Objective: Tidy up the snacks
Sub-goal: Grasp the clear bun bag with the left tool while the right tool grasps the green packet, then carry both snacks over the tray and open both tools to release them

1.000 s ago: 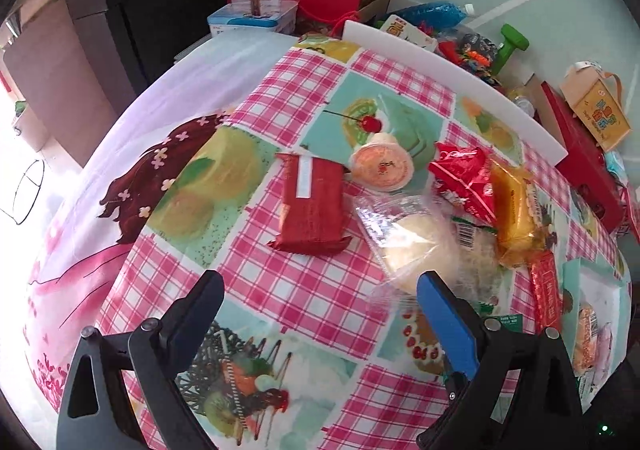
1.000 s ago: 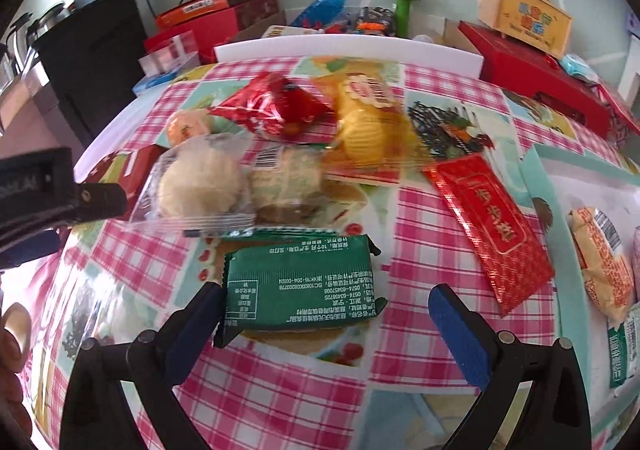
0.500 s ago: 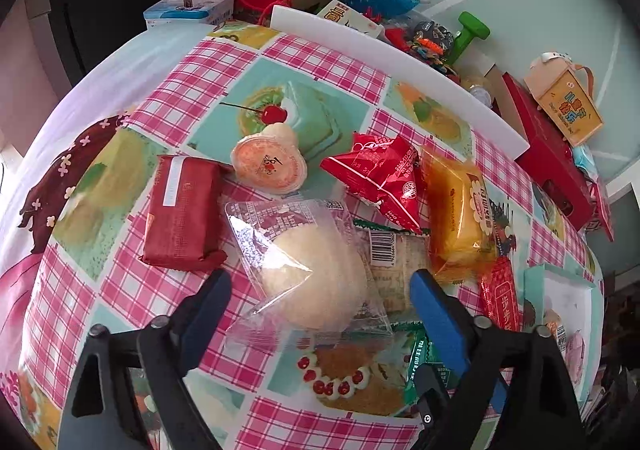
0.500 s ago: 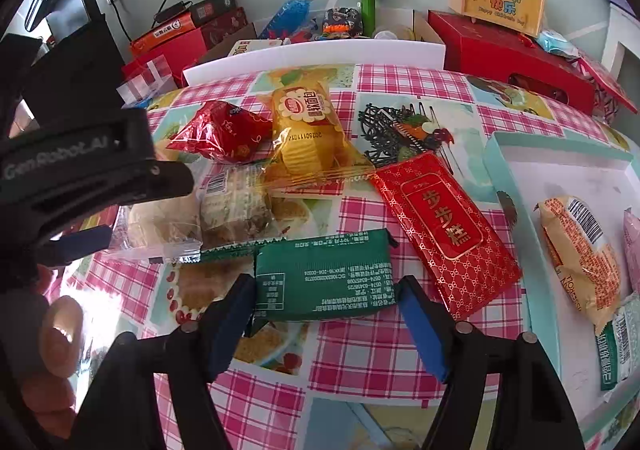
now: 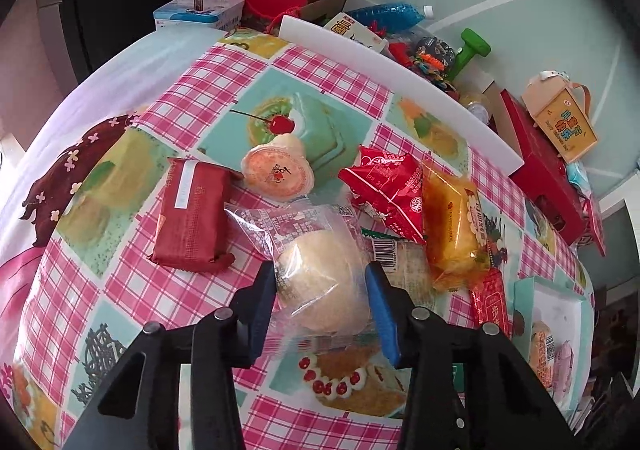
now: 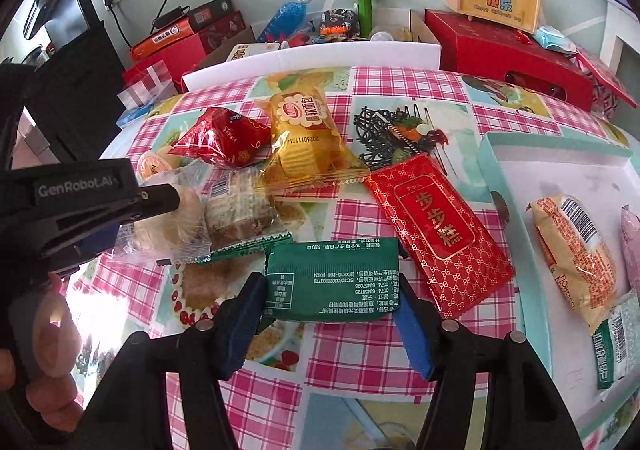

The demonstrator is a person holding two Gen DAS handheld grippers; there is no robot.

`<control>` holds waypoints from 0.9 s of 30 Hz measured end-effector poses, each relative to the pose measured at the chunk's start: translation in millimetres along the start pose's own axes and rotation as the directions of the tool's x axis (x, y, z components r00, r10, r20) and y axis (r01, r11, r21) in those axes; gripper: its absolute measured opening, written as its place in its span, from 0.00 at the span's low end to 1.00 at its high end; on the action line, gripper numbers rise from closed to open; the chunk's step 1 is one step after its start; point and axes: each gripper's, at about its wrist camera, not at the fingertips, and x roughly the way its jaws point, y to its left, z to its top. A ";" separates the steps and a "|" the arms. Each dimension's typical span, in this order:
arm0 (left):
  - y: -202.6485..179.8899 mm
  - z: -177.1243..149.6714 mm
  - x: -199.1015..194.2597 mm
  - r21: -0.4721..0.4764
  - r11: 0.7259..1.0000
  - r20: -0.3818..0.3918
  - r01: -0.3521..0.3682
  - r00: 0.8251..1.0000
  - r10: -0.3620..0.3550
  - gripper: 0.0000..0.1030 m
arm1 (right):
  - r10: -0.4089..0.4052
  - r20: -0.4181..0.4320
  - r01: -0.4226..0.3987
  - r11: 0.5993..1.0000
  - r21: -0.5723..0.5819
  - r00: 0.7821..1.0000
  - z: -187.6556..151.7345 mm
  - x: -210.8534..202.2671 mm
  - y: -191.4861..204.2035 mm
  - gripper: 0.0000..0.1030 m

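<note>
A pale round bun in a clear wrapper (image 5: pixel 320 274) lies on the checked tablecloth (image 5: pixel 192 97). My left gripper (image 5: pixel 320 290) is closing on it, and its blue pads (image 5: pixel 266 290) press both sides of the bun. In the right wrist view a green packet (image 6: pixel 332 274) sits between the pads (image 6: pixel 408 314) of my right gripper (image 6: pixel 330 298), which is closing and touches both ends. More snacks lie around: a dark red packet (image 5: pixel 196 217), a jelly cup (image 5: pixel 278 173), a red triangular packet (image 5: pixel 388 189), a yellow bread packet (image 6: pixel 308 145) and a flat red packet (image 6: pixel 436 230).
A teal tray (image 6: pixel 496 153) at the right holds several packets (image 6: pixel 572 250). A white foam board (image 5: pixel 400 69) runs along the table's far edge. Behind it are red boxes (image 6: pixel 508 53), a blue bottle (image 6: pixel 286 15) and a green dumbbell (image 6: pixel 364 5). A hand (image 6: pixel 48 390) holds the left gripper.
My left gripper moved right from the dark red packet to the bun and closed its jaws onto it. My right gripper's jaws came in from wide open onto the green packet.
</note>
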 end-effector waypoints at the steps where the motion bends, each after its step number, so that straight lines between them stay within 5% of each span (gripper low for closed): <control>1: -1.2 0.6 -2.8 0.003 1.000 0.006 0.000 1.000 0.000 0.45 | 0.002 0.004 -0.002 1.000 0.002 1.000 0.5 -1.4 -0.6 0.64; 27: -62.1 -6.5 -93.4 0.154 0.983 0.176 0.095 0.977 -0.122 0.45 | -0.028 0.162 0.019 0.998 0.062 0.986 22.1 -68.4 -34.2 0.63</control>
